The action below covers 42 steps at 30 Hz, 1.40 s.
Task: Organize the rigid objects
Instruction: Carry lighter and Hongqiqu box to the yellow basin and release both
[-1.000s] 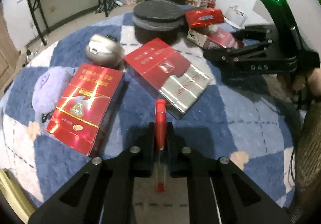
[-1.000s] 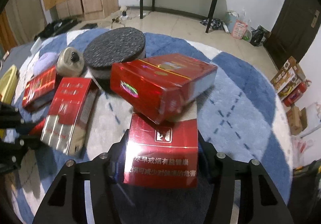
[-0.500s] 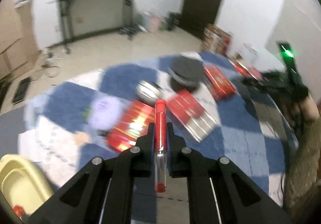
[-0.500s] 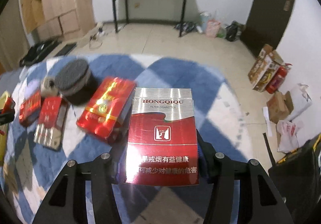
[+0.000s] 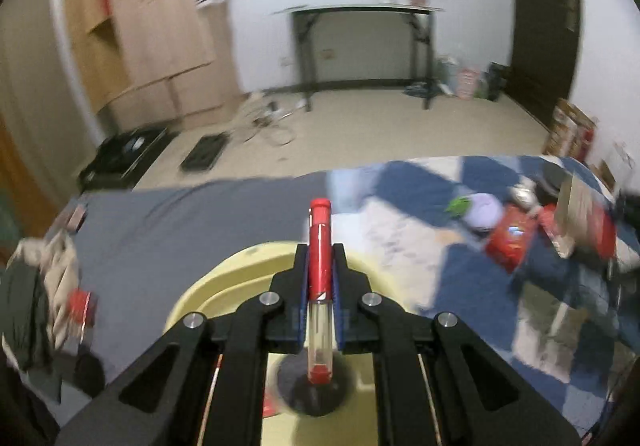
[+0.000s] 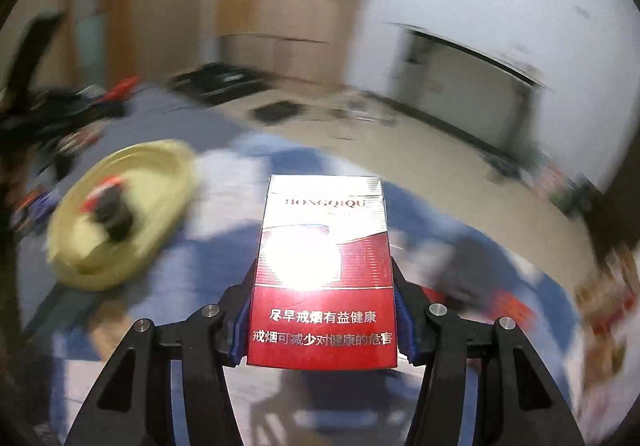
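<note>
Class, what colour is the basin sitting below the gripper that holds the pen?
Pale yellow. The basin shows best in the left wrist view, under the left gripper.

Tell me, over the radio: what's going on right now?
Left gripper shut on red pen, over yellow basin. Right gripper shut on cigarette pack. Nothing blocking.

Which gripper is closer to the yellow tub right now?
Left. The left gripper, holding the red pen, hangs right over the yellow tub. The right gripper, holding the red box, sees the tub off to its left.
</note>
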Available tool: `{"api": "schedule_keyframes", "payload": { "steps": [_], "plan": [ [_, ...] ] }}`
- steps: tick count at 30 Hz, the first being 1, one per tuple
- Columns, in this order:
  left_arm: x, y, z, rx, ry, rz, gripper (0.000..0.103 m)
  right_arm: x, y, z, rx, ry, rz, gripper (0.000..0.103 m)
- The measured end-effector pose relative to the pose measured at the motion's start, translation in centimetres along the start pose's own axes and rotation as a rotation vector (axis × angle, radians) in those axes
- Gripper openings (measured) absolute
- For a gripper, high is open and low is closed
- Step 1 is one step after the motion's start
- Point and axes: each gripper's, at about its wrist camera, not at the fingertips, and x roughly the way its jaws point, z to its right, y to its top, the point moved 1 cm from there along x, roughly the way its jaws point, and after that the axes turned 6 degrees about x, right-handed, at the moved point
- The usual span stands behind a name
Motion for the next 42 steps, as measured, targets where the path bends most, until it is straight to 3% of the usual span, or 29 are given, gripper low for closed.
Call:
{"api": "schedule_keyframes", "payload": {
  "steps": [4,8,14,20,26,28,30,31,35,38,39,41,42],
  "plan": [
    [1.1,-2.1,-4.5,-0.118,0.083,-0.072,0.011,4.1,2.5,-11.1,-0.202,0.189,-0.087,0.055],
    [4.5,-4.6,-6.7,-0.178,0.082,-0.201,0.011,9.4,4.9,-17.1,-0.354,0.216,-0.188,0.055],
    [8.8,-6.9,-6.4,-0.184,0.030,-0.352,0.011,15.1,8.5,-18.5,-0.375,0.229,-0.265,0.055],
    [9.7,-7.2,-5.8,-0.176,0.034,-0.385,0.011,20.5,9.8,-21.0,-0.448,0.252,-0.363,0.055],
    [10.7,-7.2,-5.4,-0.163,0.061,-0.424,0.013,22.1,9.9,-21.3,-0.443,0.261,-0.351,0.055],
    [10.5,-7.2,-5.6,-0.170,0.088,-0.429,0.022,22.9,9.3,-21.4,-0.457,0.233,-0.372,0.055],
    [10.4,-7.0,-5.7,-0.181,0.104,-0.423,0.055,23.3,9.4,-21.4,-0.429,0.261,-0.364,0.055],
    [10.3,-7.0,-5.8,-0.183,0.113,-0.422,0.062,23.3,9.5,-21.3,-0.419,0.262,-0.355,0.055],
    [10.0,-6.3,-5.3,-0.158,0.137,-0.420,0.073,23.1,9.3,-21.0,-0.413,0.260,-0.320,0.060],
    [8.3,-5.5,-5.5,-0.165,0.198,-0.376,0.089,21.5,9.4,-20.4,-0.393,0.282,-0.285,0.085],
    [7.1,-4.9,-5.6,-0.174,0.213,-0.337,0.092,20.3,9.5,-19.6,-0.387,0.263,-0.256,0.100],
    [5.1,-3.9,-5.5,-0.191,0.221,-0.255,0.103,17.4,9.9,-17.5,-0.352,0.221,-0.184,0.102],
    [3.8,-3.1,-5.1,-0.200,0.216,-0.198,0.103,16.0,10.0,-16.2,-0.326,0.206,-0.156,0.102]
  ]
}}
